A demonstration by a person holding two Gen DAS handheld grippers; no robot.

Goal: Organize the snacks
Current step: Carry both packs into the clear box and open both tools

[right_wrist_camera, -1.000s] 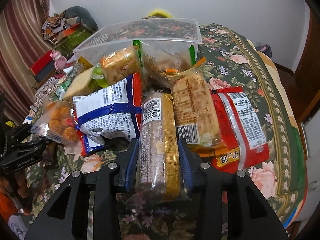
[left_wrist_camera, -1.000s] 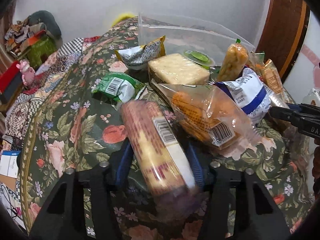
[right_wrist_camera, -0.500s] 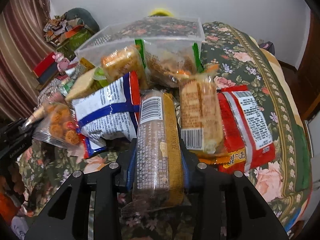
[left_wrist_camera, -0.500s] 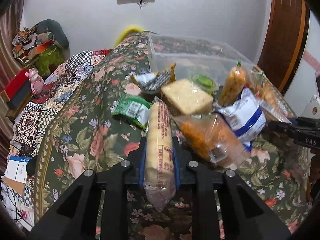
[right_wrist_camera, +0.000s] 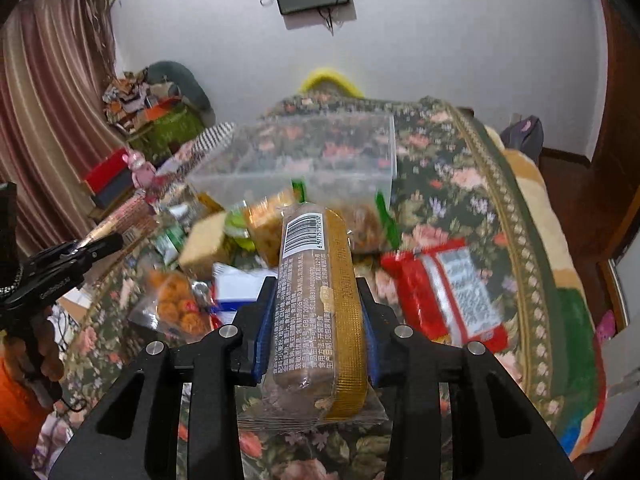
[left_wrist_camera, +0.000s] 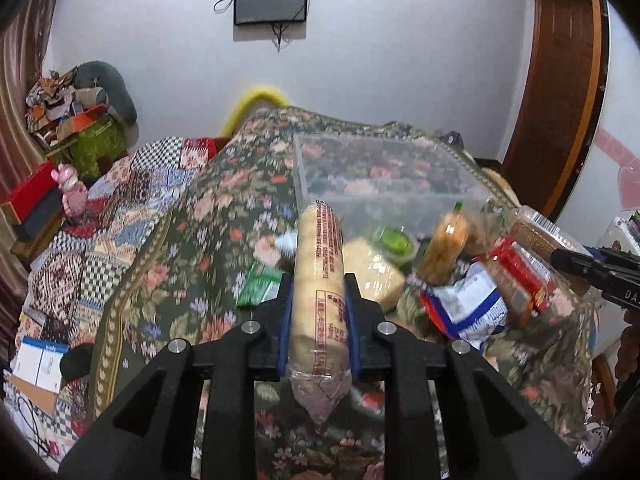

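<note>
The bed (left_wrist_camera: 168,264), covered by a dark green floral spread, carries everything in use. A clear plastic bin (left_wrist_camera: 384,184) stands on the spread toward the far end, open at the top, with the floral pattern visible through its walls. A loose pile of snack packs lies on the spread just in front of the bin. In the pile, a red pack (right_wrist_camera: 444,288) with a white label lies flat on the right side; a blue-and-white bag (left_wrist_camera: 468,304) lies near the middle; a clear bag of orange balls (right_wrist_camera: 176,308) lies on the left; a pale cracker block (left_wrist_camera: 372,272) lies beside a small green pack (left_wrist_camera: 260,284). The left hand-held gripper (left_wrist_camera: 318,308) is closed on a pale biscuit roll (left_wrist_camera: 319,280); its blue pads (left_wrist_camera: 285,320) press both sides of the roll, which points forward along the fingers and is held clear of the spread, with its crimped end hanging at the near side. The left gripper's jaws have just been closing, with the roll between them. The right hand-held gripper (right_wrist_camera: 316,320) is closed on a brown-and-gold biscuit pack (right_wrist_camera: 320,304), barcode end pointing away, likewise gripped on both long sides and held above the pile. Each gripper is also visible at the edge of the other's view, held in a hand (right_wrist_camera: 44,344).
</note>
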